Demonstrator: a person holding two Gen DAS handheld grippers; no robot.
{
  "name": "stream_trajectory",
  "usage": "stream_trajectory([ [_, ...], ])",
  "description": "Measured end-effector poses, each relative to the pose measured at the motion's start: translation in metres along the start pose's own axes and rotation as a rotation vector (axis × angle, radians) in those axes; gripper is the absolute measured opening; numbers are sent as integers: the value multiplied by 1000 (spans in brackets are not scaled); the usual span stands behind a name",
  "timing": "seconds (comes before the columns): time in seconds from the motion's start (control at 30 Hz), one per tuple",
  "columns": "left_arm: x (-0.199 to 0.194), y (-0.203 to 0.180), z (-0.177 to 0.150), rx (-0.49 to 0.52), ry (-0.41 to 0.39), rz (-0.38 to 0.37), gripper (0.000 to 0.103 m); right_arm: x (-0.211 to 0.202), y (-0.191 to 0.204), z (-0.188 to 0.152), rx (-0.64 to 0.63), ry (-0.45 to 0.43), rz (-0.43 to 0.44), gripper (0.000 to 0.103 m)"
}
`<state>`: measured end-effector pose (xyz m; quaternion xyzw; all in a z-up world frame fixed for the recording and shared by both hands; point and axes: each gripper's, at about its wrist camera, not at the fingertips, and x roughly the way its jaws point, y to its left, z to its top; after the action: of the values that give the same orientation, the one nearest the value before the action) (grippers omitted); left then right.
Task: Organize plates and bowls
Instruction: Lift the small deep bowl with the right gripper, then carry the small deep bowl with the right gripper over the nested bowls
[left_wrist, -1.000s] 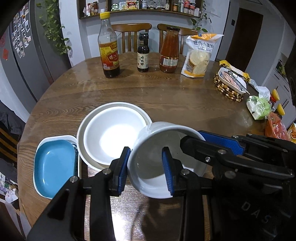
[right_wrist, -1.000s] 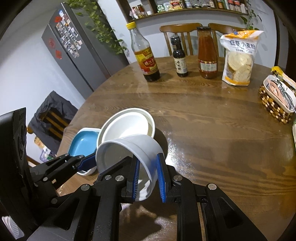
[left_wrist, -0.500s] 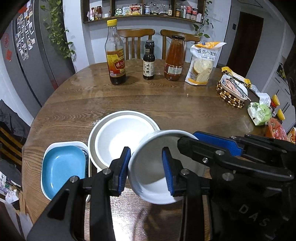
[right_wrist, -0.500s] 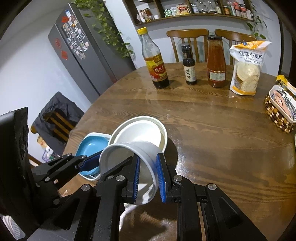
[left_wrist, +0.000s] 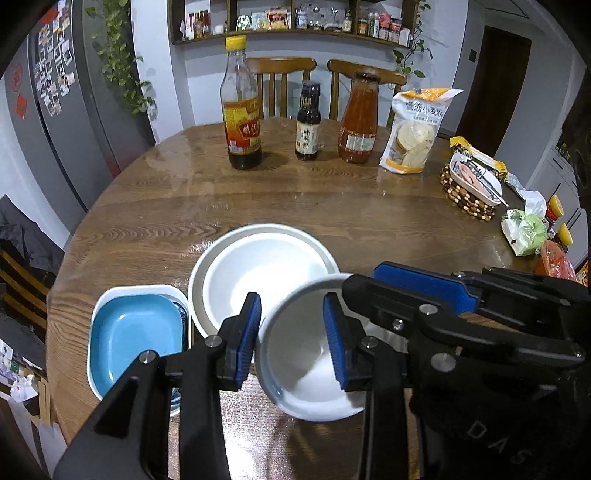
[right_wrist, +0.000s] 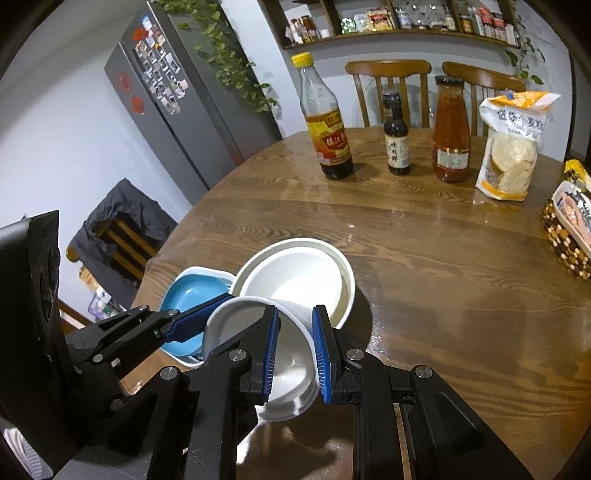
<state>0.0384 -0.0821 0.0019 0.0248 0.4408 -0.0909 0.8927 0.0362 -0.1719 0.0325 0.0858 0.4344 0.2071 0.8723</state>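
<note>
3 bottles (left_wrist: 306, 122) in row at table's (left_wrist: 332, 206) far side; snack bag (left_wrist: 413, 131) beside them.

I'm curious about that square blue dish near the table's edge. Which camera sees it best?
The left wrist view: the square blue dish shows nearly its whole inside, only its near corner hidden behind the left gripper. In the right wrist view the dish lies half hidden behind that gripper's finger and the small white bowl.

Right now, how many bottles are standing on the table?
3, in a row at the far side: a tall yellow-capped bottle on the left, a small dark bottle in the middle, a red sauce bottle on the right. Capped containers at the right edge are unclear.
</note>
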Motion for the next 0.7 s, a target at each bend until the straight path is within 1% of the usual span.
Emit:
stream_trajectory([
  [0.07, 3, 1, 0, 1, 13, -8, 30, 6, 1, 0, -3, 9, 2, 21],
  [0.1, 6, 0, 0, 12, 12, -10, 26, 8, 3, 0, -11, 8, -1, 15],
  [0.13, 9, 1, 0, 4, 15, -21, 19, 11, 5, 0, -11, 16, 27, 6],
  [0.17, 15, 4, 1, -10, 24, -26, 19, 18, 4, 2, 3, 34, 58, 6],
  [0.23, 30, 8, 0, -16, 55, -19, 21, 31, -1, 4, 17, 68, 48, 6],
  [0.27, 36, 9, -1, -17, 66, -22, 22, 40, -6, 4, 47, 93, 56, 6],
  [0.33, 47, 8, -3, 7, 85, 3, 21, 50, -10, 1, 66, 112, 48, 6],
  [0.37, 48, 7, -4, 13, 93, 3, 20, 54, -13, -2, 77, 122, 50, 6],
  [0.43, 50, 7, -5, 13, 102, -7, 20, 55, -16, -4, 79, 123, 44, 6],
  [0.53, 48, 14, -3, -21, 102, -34, 20, 49, -25, -5, 107, 103, 34, 6],
  [0.6, 48, 19, -1, -38, 115, -55, 20, 44, -32, -5, 112, 94, 11, 6],
  [0.7, 48, 26, -3, -58, 134, -59, 21, 45, -39, -6, 108, 122, -16, 13],
])
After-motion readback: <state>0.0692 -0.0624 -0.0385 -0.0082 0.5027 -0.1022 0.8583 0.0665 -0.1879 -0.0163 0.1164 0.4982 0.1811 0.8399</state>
